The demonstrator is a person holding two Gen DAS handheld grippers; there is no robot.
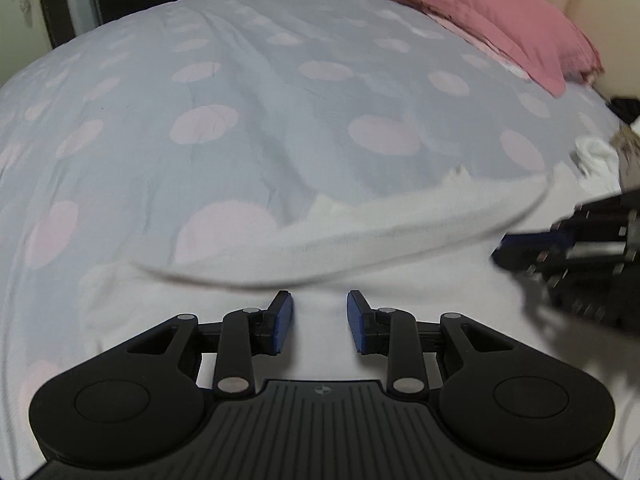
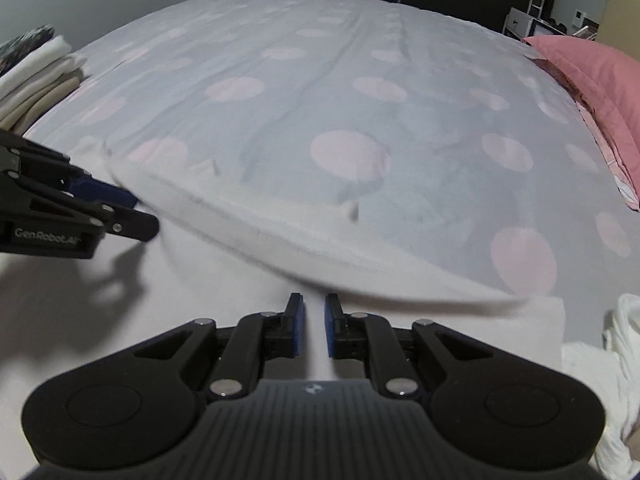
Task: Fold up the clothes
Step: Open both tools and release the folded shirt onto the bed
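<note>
Our left gripper (image 1: pixel 319 320) is matte black throughout: a ribbed central housing with a small round crosshair mark, flanked by two broad lobes, each bearing a shallow circular recess. Jointed link arms with triangular cut-outs run forward on silver pivot pins, ending in fingers faced with blue pads (image 1: pixel 283 322). Our right gripper (image 2: pixel 314 326) is built the same way, with matching ribbing, silver pins and blue pads (image 2: pixel 298 330). Seen from the side in the right wrist view, our left unit carries pale "GenRobot.AI" lettering on its black body.

White garment (image 1: pixel 400 248) on pink-dotted grey duvet (image 1: pixel 280 92).
</note>
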